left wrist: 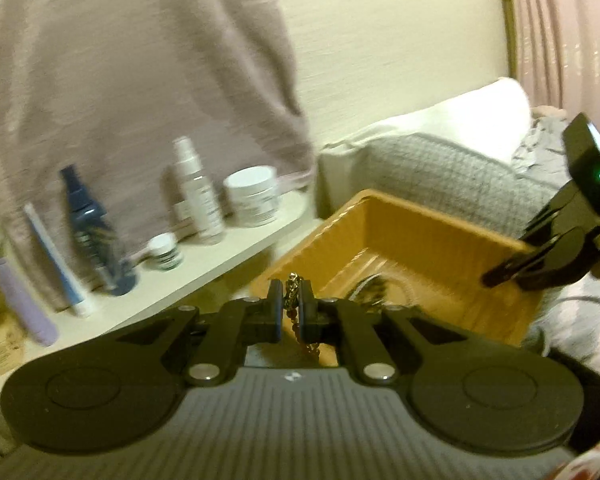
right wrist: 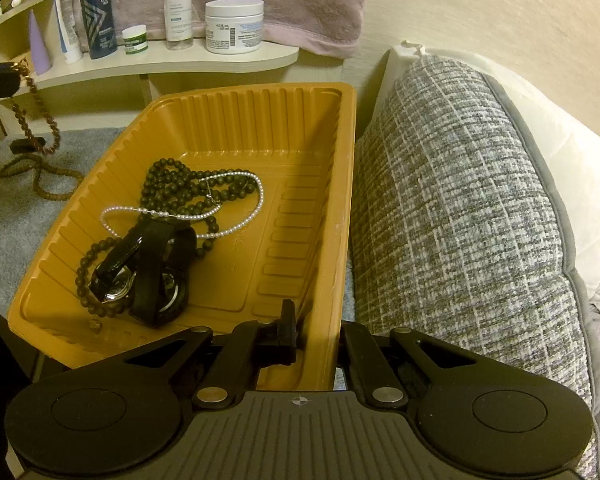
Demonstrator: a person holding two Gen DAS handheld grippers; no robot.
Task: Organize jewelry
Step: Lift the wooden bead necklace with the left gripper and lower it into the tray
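The left gripper is clamped on a brown bead chain, which hangs from it down to the grey cloth left of the tray. The right gripper pinches the tray's near right wall, one finger inside, the other hidden behind the wall. In the tray lie a dark bead necklace, a pearl strand and two watches. A grey cushion sits just right of the tray.
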